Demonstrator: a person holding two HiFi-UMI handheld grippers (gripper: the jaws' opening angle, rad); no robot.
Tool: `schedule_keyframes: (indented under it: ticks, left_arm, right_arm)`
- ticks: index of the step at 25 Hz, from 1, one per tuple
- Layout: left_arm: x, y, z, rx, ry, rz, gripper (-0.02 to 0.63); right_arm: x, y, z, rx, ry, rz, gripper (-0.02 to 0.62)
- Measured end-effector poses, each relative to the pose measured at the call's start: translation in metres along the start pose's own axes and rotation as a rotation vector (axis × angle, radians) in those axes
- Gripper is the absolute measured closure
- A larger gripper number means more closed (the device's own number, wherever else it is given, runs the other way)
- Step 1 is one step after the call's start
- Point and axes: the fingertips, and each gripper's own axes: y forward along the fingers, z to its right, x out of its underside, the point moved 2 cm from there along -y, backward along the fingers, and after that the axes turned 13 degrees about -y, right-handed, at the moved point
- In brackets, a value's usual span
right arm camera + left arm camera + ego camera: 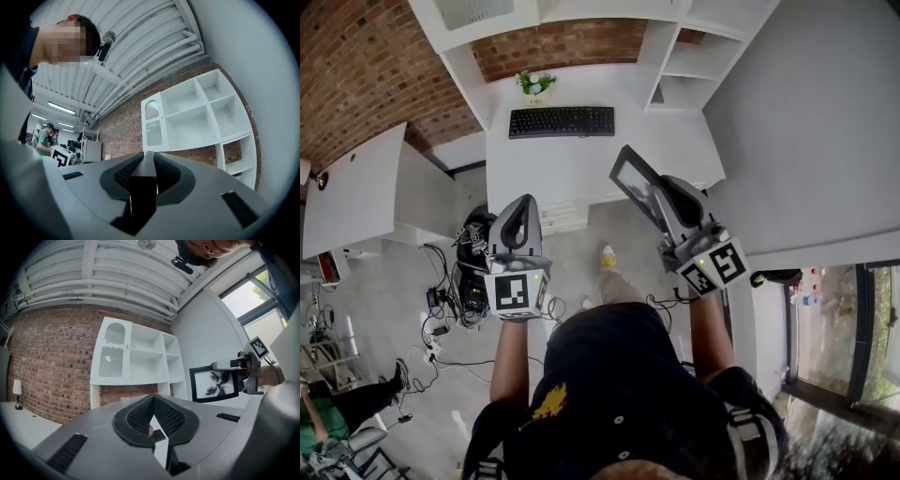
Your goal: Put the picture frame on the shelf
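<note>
Picture frame (635, 181): clamped by one edge in right gripper (664, 199) jaws, above the floor, short of desk (581, 164) and shelf (675, 58).
Left gripper (521, 208): jaws together, empty.
Handling: likely light, rigid, fragile front; grip the border only.

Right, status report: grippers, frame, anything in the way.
Left gripper shut, empty. Right gripper shut on picture frame, carried in the air. Shelf unit ahead; desk with keyboard and potted plant below it.
</note>
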Motion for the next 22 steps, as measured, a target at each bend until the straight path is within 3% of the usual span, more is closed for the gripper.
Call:
schedule_keyframes:
  ticks: [22]
  left_arm:
    - [-0.002, 0.181, -0.012, -0.055, 0.021, -0.019, 0.588]
  right_arm:
    - [0.045, 0.108, 0.150, -0.065, 0.051, 0.017, 0.526]
